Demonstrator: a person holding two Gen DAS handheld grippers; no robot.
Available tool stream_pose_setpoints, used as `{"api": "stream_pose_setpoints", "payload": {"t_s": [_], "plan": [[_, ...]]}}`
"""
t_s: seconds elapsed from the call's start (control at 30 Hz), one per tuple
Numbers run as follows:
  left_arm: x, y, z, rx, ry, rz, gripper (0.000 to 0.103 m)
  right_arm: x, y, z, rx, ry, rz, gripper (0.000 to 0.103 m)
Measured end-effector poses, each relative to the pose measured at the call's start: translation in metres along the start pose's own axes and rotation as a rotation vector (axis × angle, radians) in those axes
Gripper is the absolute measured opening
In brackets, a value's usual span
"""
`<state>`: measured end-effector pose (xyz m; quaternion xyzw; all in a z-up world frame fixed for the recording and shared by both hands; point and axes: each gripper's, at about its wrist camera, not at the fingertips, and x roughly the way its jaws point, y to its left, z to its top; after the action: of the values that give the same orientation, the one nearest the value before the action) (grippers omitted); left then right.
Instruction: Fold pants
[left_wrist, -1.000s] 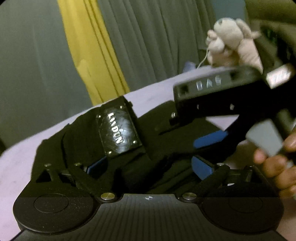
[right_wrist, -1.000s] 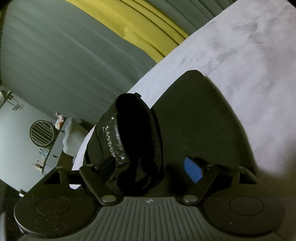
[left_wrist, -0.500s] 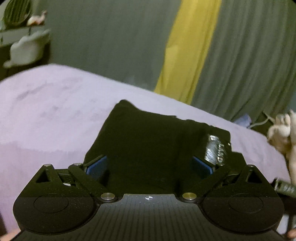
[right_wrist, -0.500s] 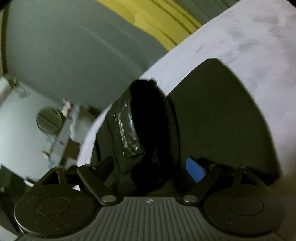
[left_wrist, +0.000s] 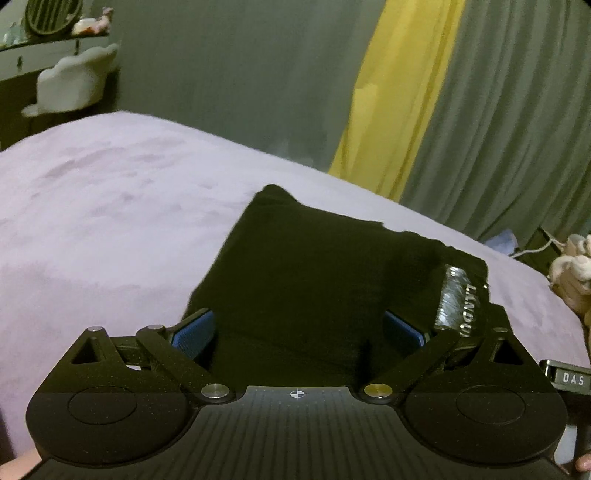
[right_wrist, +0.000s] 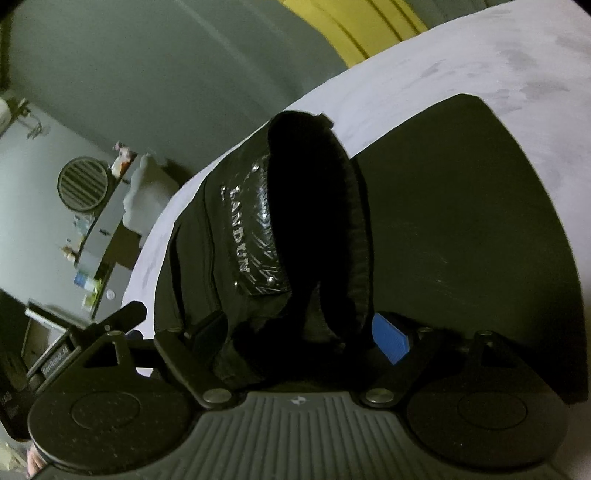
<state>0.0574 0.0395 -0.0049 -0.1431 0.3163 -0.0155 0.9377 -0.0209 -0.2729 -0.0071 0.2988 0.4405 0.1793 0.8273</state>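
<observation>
Pants (left_wrist: 314, 280): one, folded | left gripper (left_wrist: 295, 332), right gripper (right_wrist: 295, 332): jaws spread

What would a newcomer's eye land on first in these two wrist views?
Most likely the black pants, folded into a dark block in the middle of the pale lilac bedspread. Next comes the glossy waistband patch with silver lettering, at the fold's right edge in the left wrist view and standing up centrally in the right wrist view. Behind the bed, a yellow curtain strip cuts through the grey drapes.
</observation>
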Motion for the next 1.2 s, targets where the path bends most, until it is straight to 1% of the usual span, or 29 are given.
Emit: {"api": "stream_pose_setpoints", "payload": {"t_s": [0.13, 0.2, 0.23, 0.27, 0.3, 0.33, 0.37, 0.43, 0.5, 0.57, 0.7, 0.73, 0.83, 0.87, 0.9, 0.93, 1.0, 1.03, 1.07, 1.13, 1.2], "plan": [[0.004, 0.003, 0.0, -0.013, 0.012, 0.011, 0.101, 0.006, 0.004, 0.002, -0.021, 0.016, -0.014, 0.087], [0.005, 0.003, 0.0, -0.009, 0.014, 0.019, 0.101, 0.006, 0.004, 0.003, -0.028, 0.023, -0.013, 0.085], [0.005, 0.003, 0.0, -0.005, 0.014, 0.026, 0.101, 0.006, 0.003, 0.003, -0.029, 0.028, -0.009, 0.079], [0.005, 0.002, 0.0, -0.003, 0.015, 0.033, 0.101, 0.006, 0.002, 0.004, -0.026, 0.033, -0.007, 0.075], [0.006, 0.002, 0.0, -0.002, 0.016, 0.038, 0.101, 0.005, 0.001, 0.005, -0.026, 0.038, -0.002, 0.074], [0.007, 0.002, -0.001, -0.002, 0.016, 0.042, 0.101, 0.005, 0.0, 0.006, -0.025, 0.043, 0.005, 0.07], [0.007, 0.002, 0.0, -0.003, 0.018, 0.046, 0.101, 0.004, -0.003, 0.007, -0.01, 0.048, 0.015, 0.069], [0.008, 0.003, 0.0, -0.011, 0.019, 0.051, 0.101, 0.004, -0.009, 0.01, 0.021, 0.059, 0.037, 0.071], [0.008, 0.006, 0.0, -0.026, 0.016, 0.056, 0.101, 0.007, -0.012, 0.012, 0.04, 0.071, 0.063, 0.076], [0.009, 0.01, 0.001, -0.047, 0.013, 0.064, 0.101, 0.012, -0.01, 0.014, 0.036, 0.084, 0.081, 0.084], [0.008, 0.02, 0.001, -0.095, 0.001, 0.096, 0.101, 0.023, -0.006, 0.018, 0.053, 0.098, 0.109, 0.084], [0.008, 0.023, 0.002, -0.106, 0.001, 0.107, 0.101, 0.025, -0.006, 0.018, 0.06, 0.096, 0.114, 0.082], [0.011, 0.031, 0.003, -0.137, 0.002, 0.13, 0.101, 0.028, -0.009, 0.019, 0.058, 0.113, 0.095, 0.047], [0.012, 0.034, 0.003, -0.147, 0.004, 0.135, 0.101, 0.028, -0.011, 0.02, 0.061, 0.114, 0.104, 0.046], [0.013, 0.036, 0.004, -0.156, 0.005, 0.139, 0.101, 0.028, -0.012, 0.02, 0.064, 0.115, 0.113, 0.046], [0.015, 0.038, 0.003, -0.162, 0.008, 0.139, 0.101, 0.029, -0.013, 0.021, 0.076, 0.118, 0.122, 0.049], [0.018, 0.039, 0.003, -0.168, 0.014, 0.147, 0.101, 0.034, -0.018, 0.023, 0.121, 0.123, 0.157, 0.062], [0.019, 0.039, 0.002, -0.165, 0.012, 0.15, 0.101, 0.037, -0.017, 0.024, 0.14, 0.124, 0.182, 0.072], [0.02, 0.039, 0.002, -0.162, 0.005, 0.152, 0.101, 0.041, -0.014, 0.026, 0.145, 0.122, 0.189, 0.078], [0.018, 0.038, 0.001, -0.16, -0.016, 0.154, 0.101, 0.047, -0.008, 0.026, 0.139, 0.119, 0.169, 0.078], [0.016, 0.039, -0.001, -0.167, -0.038, 0.164, 0.101, 0.05, -0.004, 0.026, 0.148, 0.106, 0.149, 0.077]]}}
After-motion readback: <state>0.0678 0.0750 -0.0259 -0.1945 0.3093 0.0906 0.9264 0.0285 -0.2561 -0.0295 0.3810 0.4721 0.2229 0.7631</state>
